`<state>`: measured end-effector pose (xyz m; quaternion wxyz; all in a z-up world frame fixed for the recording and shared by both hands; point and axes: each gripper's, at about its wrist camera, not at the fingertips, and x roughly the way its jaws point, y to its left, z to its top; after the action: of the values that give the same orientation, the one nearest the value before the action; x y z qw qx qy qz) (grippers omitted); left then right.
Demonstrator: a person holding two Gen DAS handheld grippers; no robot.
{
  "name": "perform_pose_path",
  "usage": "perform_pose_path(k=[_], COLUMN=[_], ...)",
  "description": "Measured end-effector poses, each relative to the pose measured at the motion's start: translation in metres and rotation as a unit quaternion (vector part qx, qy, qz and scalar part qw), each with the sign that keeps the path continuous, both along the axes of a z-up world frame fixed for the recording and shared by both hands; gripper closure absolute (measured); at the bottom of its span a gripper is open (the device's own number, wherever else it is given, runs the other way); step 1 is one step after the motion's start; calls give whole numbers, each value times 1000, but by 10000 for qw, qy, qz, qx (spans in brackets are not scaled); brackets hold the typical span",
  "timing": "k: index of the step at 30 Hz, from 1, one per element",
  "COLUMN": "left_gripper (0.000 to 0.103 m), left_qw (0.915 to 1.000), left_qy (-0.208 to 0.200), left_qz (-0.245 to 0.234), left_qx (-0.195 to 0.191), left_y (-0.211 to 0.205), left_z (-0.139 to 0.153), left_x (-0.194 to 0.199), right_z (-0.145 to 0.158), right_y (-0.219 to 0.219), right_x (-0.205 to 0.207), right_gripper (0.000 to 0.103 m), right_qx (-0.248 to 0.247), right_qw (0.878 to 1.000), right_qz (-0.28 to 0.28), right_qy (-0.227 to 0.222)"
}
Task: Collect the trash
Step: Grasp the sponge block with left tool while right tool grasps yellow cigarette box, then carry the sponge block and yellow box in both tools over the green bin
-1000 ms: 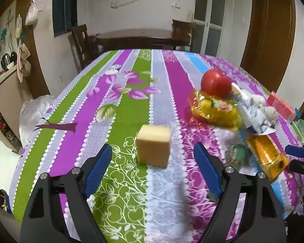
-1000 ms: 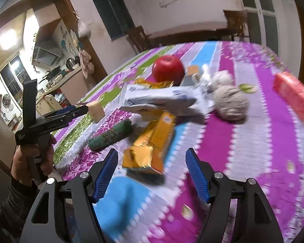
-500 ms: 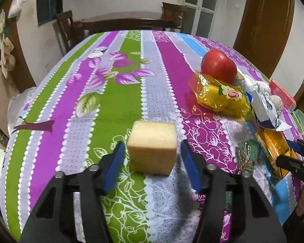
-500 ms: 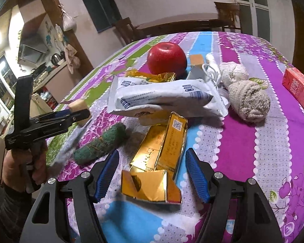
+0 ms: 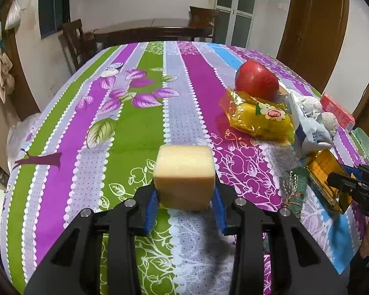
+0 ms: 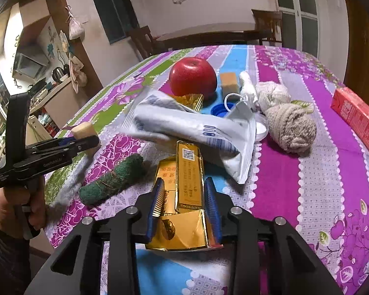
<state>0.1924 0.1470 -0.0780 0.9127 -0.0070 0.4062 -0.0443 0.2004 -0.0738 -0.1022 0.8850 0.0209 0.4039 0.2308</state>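
Both hand-held grippers clamped on trash over the striped table [image 5: 140, 123].
Left hand-held gripper [image 5: 184, 198], jaws just closed, pinches the pale yellow sponge cube [image 5: 184, 174]; right hand-held gripper [image 6: 184, 196], likewise just closed, pinches the flattened gold foil carton [image 6: 188, 177].

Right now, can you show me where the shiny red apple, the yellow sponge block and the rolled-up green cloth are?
Shiny red apple [image 6: 193, 77]: right wrist view, middle of its front.
Yellow sponge block [image 5: 183, 175]: left wrist view, its front face, between the blue pads.
Rolled-up green cloth [image 6: 113, 179]: right wrist view, middle of the roll.
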Motion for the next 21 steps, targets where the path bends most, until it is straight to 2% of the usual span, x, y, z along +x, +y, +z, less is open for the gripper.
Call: perform_pose_path(k=[7,12,21], left_gripper=[68,68,68], left_qw=[9995,9978,9907], left_qy=[-308,-626,-1353], left_qz=[-40,-15,33], left_qx=[-107,-212,-122], left_y=[-10,-21,-65], left_z=[12,28,58], left_x=[-17,-35,-66], right_z=[14,30,60], right_y=[-2,-5,-20], right_x=[-20,-39,-65], right_gripper=[72,73,73], right_qx=[-8,-123,-459], right_qw=[9993,9967,9820], right_qz=[60,-11,-516], right_qy=[-365,-805,-1761])
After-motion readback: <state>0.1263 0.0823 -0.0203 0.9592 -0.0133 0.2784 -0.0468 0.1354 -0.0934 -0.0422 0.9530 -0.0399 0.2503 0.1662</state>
